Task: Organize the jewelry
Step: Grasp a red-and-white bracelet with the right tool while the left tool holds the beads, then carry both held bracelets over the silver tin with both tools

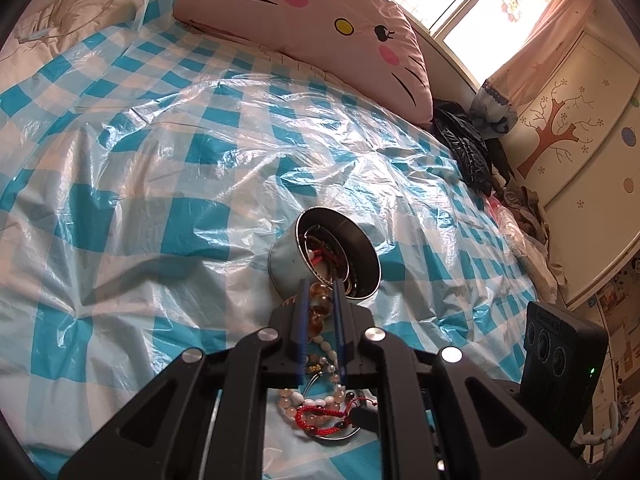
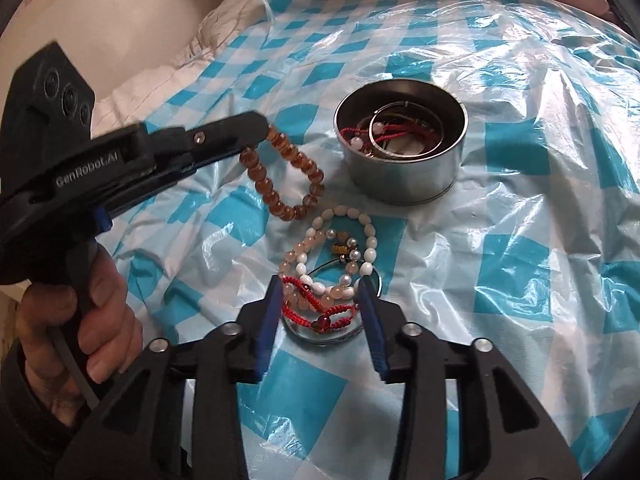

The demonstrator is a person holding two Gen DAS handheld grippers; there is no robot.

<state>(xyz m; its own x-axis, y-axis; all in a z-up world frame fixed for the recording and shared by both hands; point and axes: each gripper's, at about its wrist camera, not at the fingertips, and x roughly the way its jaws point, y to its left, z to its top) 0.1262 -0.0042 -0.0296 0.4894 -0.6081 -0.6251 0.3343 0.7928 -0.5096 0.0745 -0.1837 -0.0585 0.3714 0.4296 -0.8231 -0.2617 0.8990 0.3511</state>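
Observation:
My left gripper (image 1: 322, 294) is shut on a string of amber beads (image 1: 320, 308), which hangs from its tip (image 2: 256, 136) as a loop (image 2: 280, 184) left of a round metal tin (image 2: 400, 176). The tin (image 1: 284, 264) holds red cord and metal bangles. My right gripper (image 2: 320, 296) stands open, low over a pile of jewelry, one finger on each side of it. Between the fingers lie a red cord bracelet (image 2: 316, 312) and a metal bangle (image 2: 320, 338). Just beyond are a white bead bracelet (image 2: 368, 232) and a pale pink one (image 2: 296, 256). The same pile (image 1: 320, 404) shows under the left gripper.
Everything lies on a crinkled blue-and-white checked plastic sheet (image 1: 160, 160) spread over a bed. A large cat-face cushion (image 1: 304, 12) is at the head, dark clothes (image 1: 464, 148) along the right edge, and a wardrobe (image 1: 580, 120) beyond. A person's hand (image 2: 100, 320) holds the left gripper's handle.

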